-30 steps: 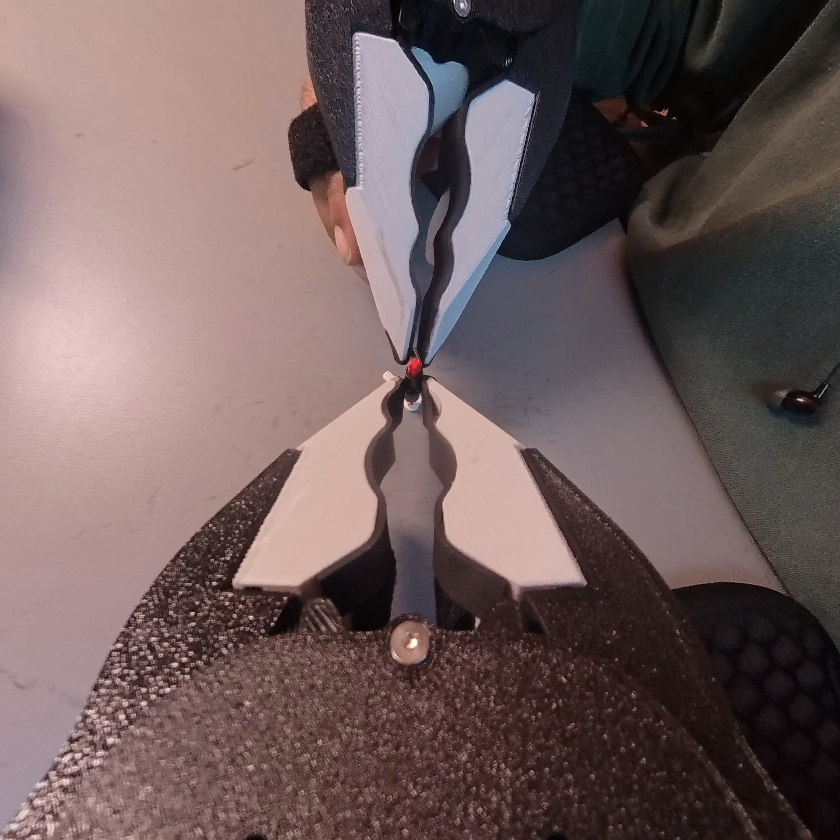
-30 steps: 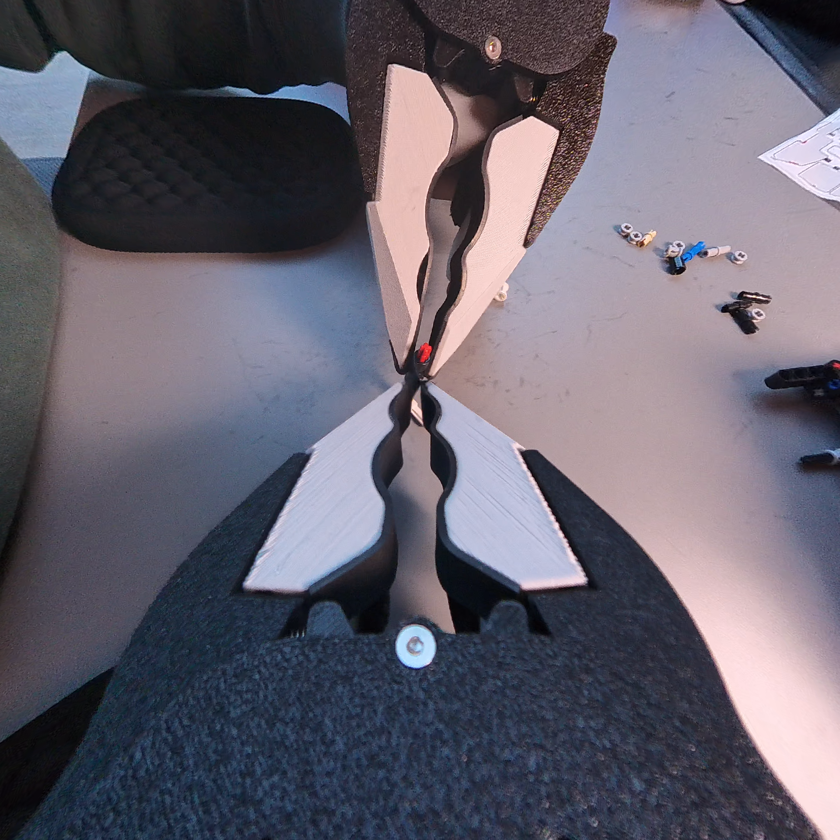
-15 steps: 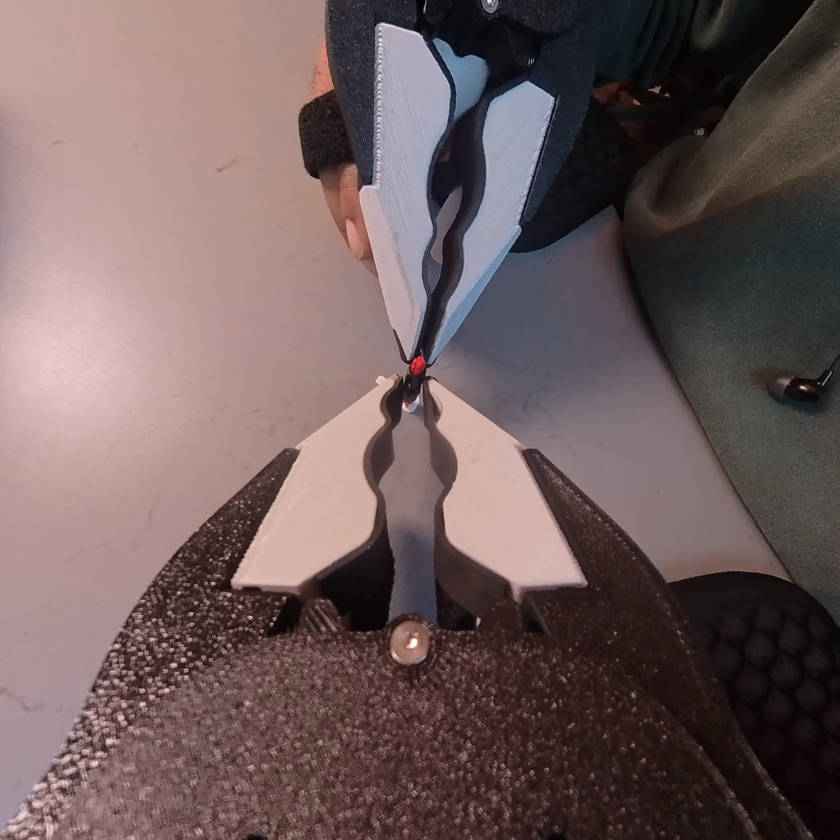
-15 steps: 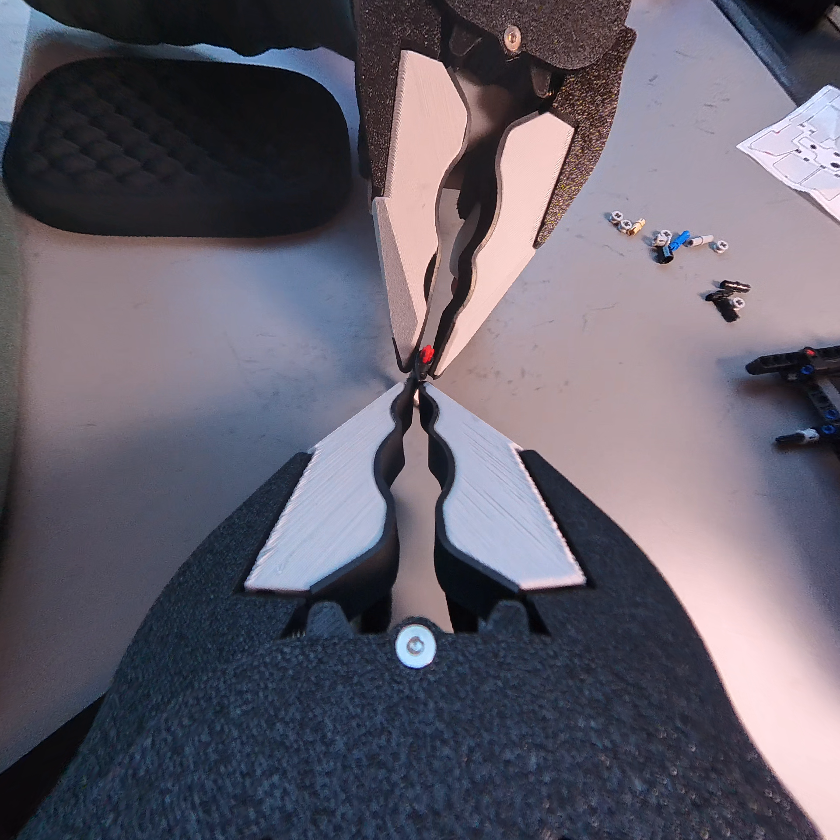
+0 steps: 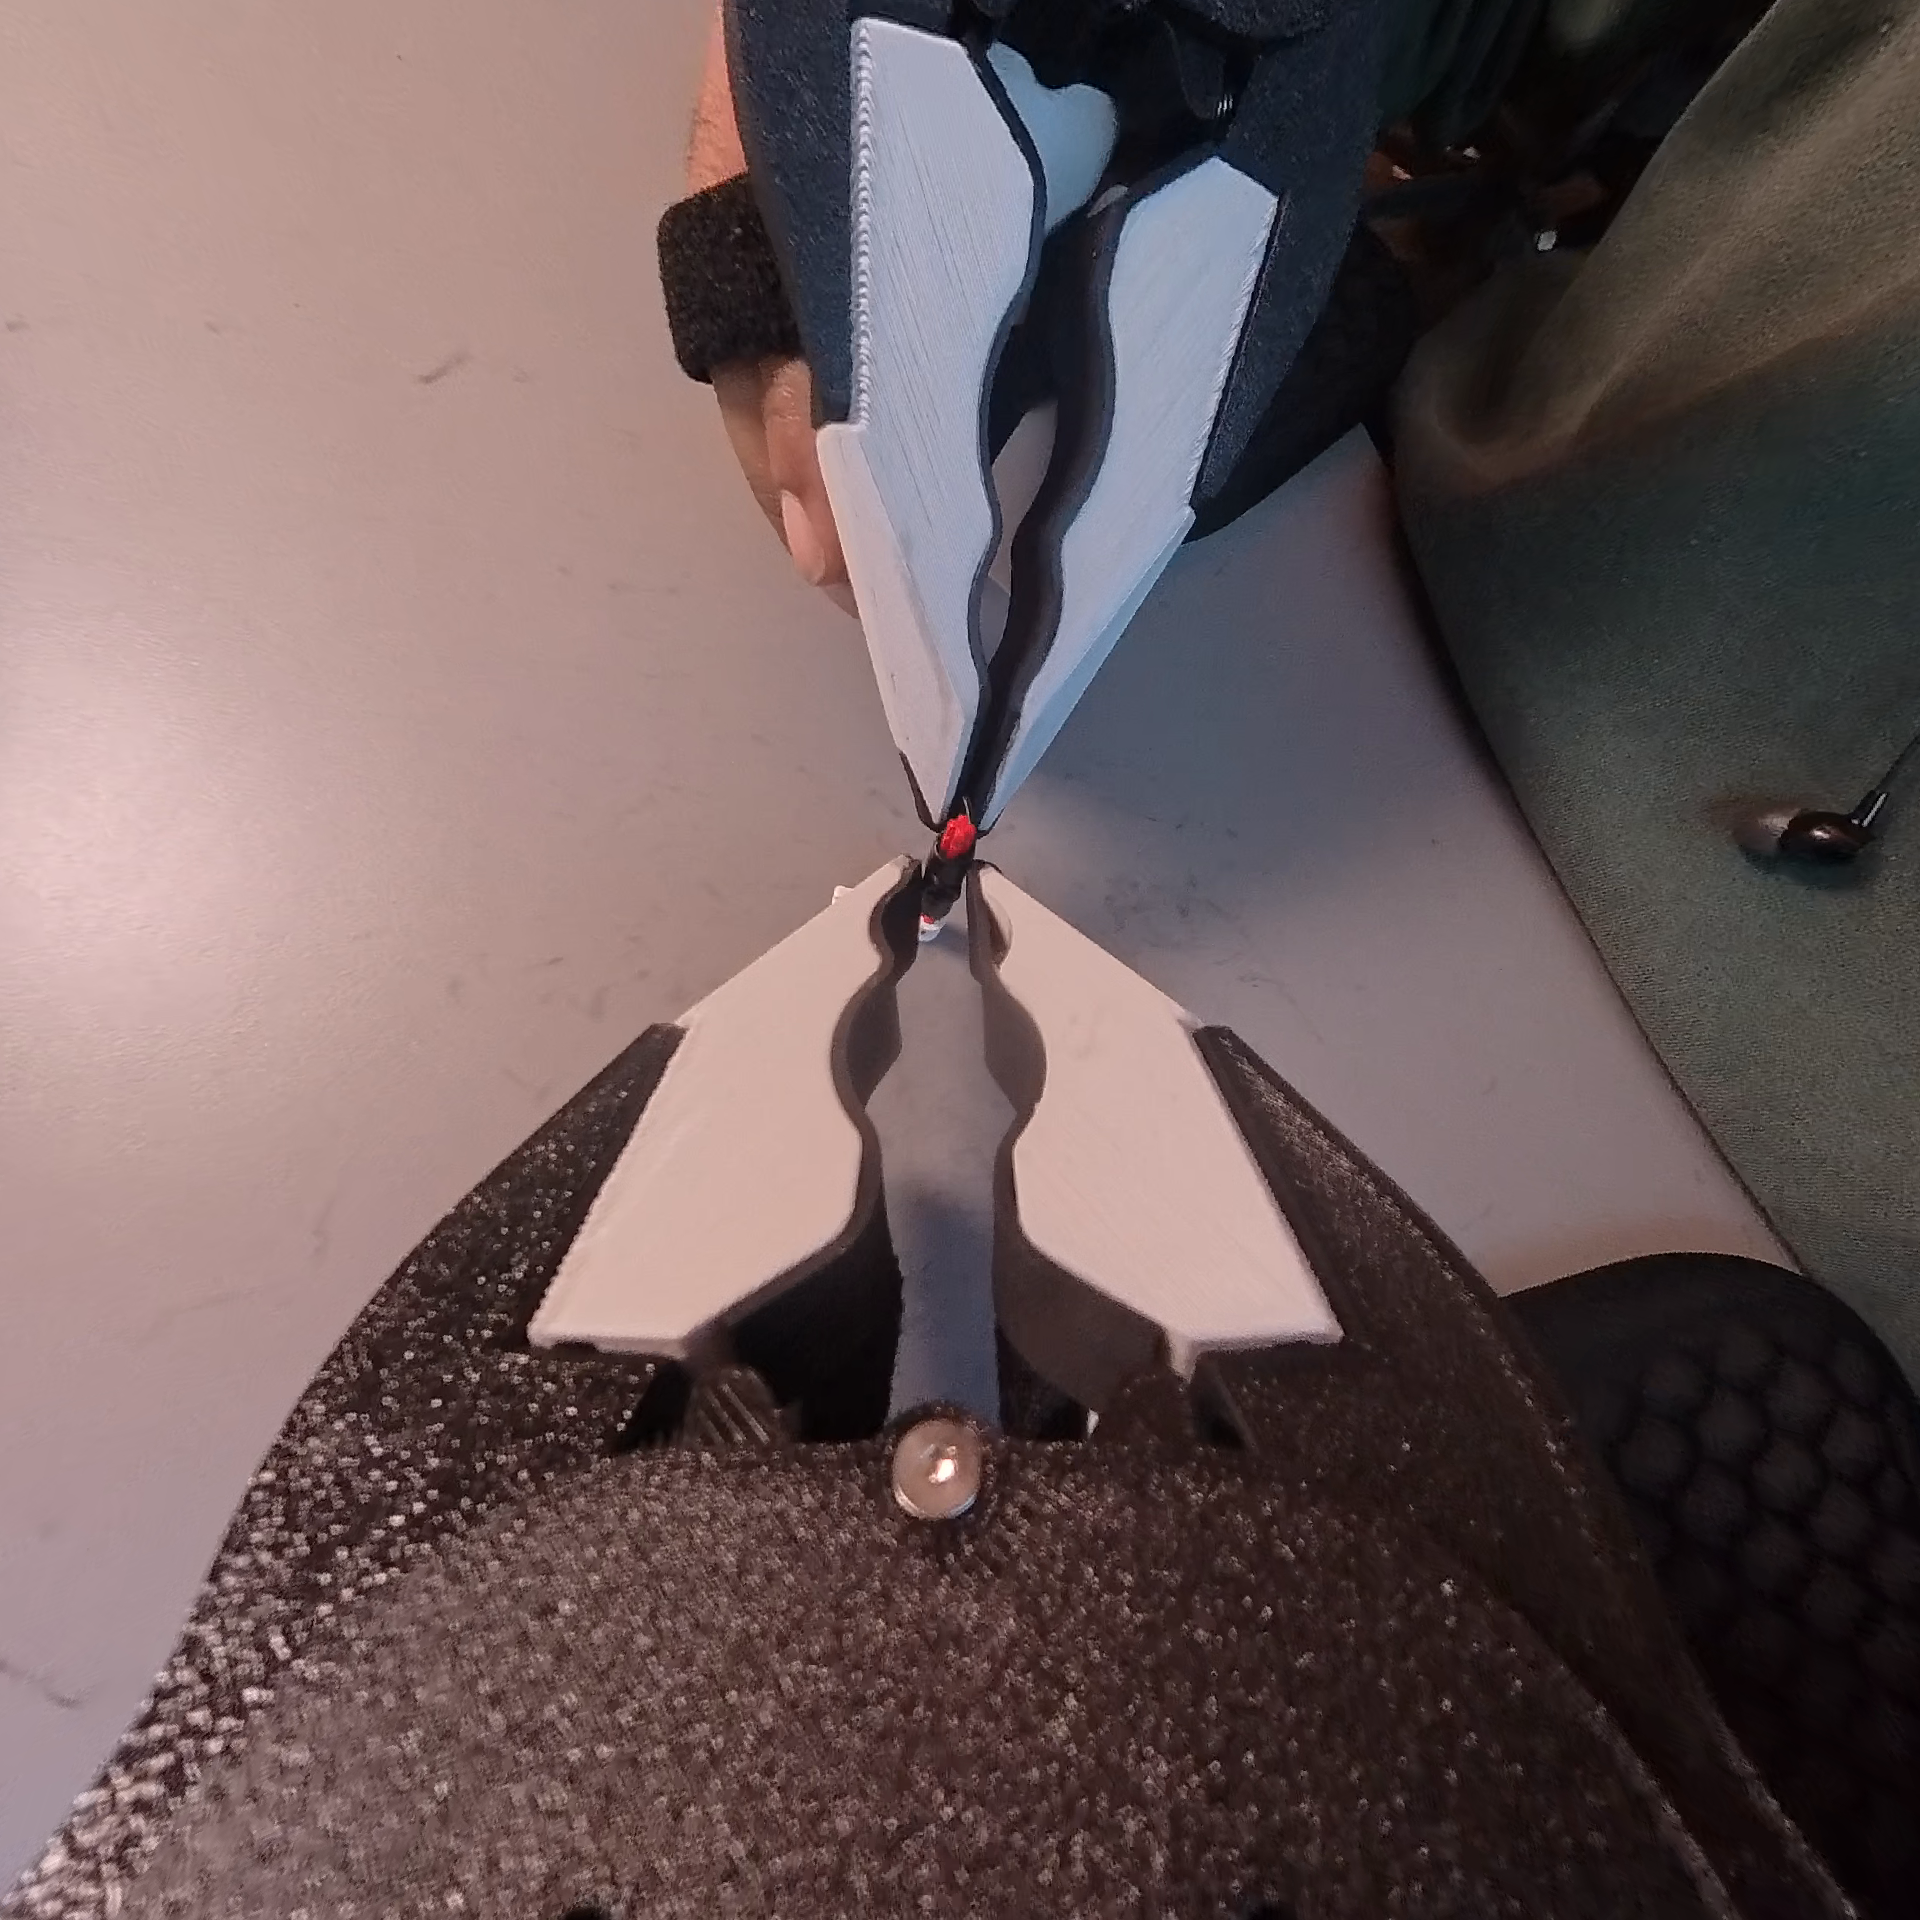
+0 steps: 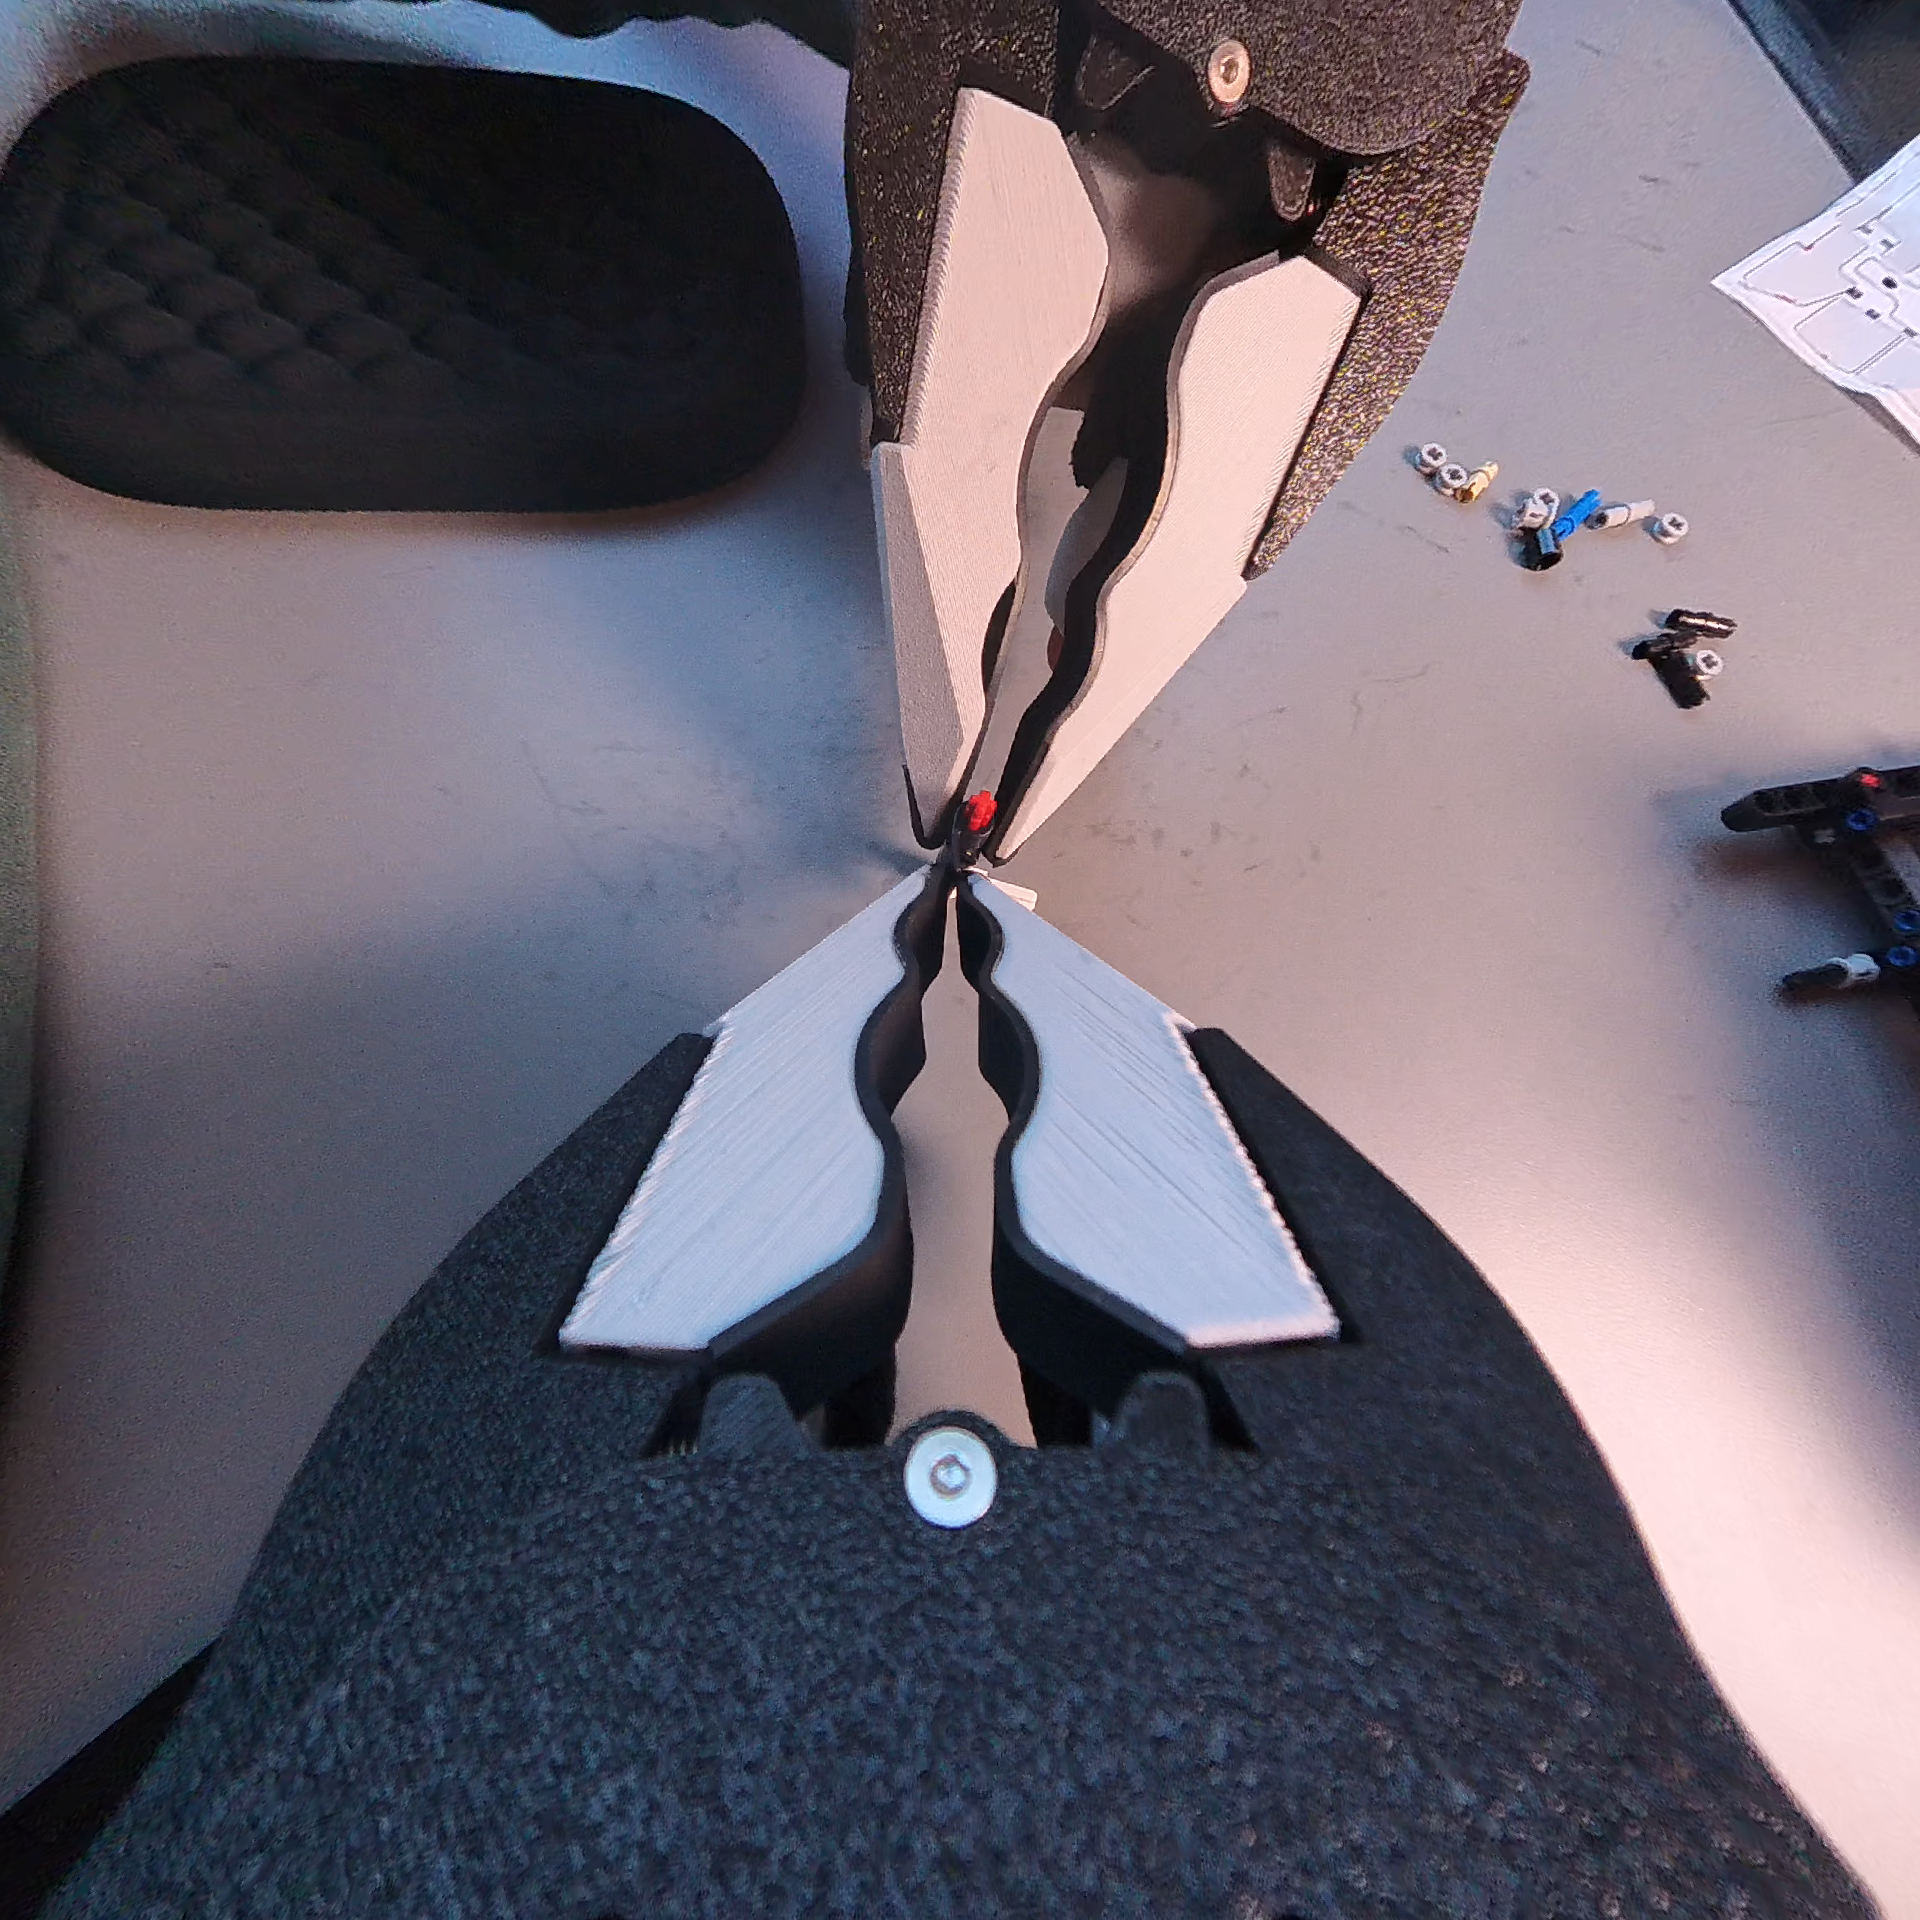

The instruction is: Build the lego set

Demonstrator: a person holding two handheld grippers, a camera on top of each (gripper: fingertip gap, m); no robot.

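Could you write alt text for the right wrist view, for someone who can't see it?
Two grey-fingered handheld grippers, the right gripper below and the left gripper above, meet tip to tip over a grey table, pinching a tiny red-and-black lego piece between them. Small loose lego parts and a black beam assembly lie to the right, and a black textured pad lies at upper left.

The left claw pointed its two grey fingers forward over the grey desk, nearly closed on a small black piece at their tips. Straight ahead the right claw met it tip to tip, pinching a tiny red piece that touched the black one. A hand showed behind that claw. A green cloth lay to the right, with an earbud on it.
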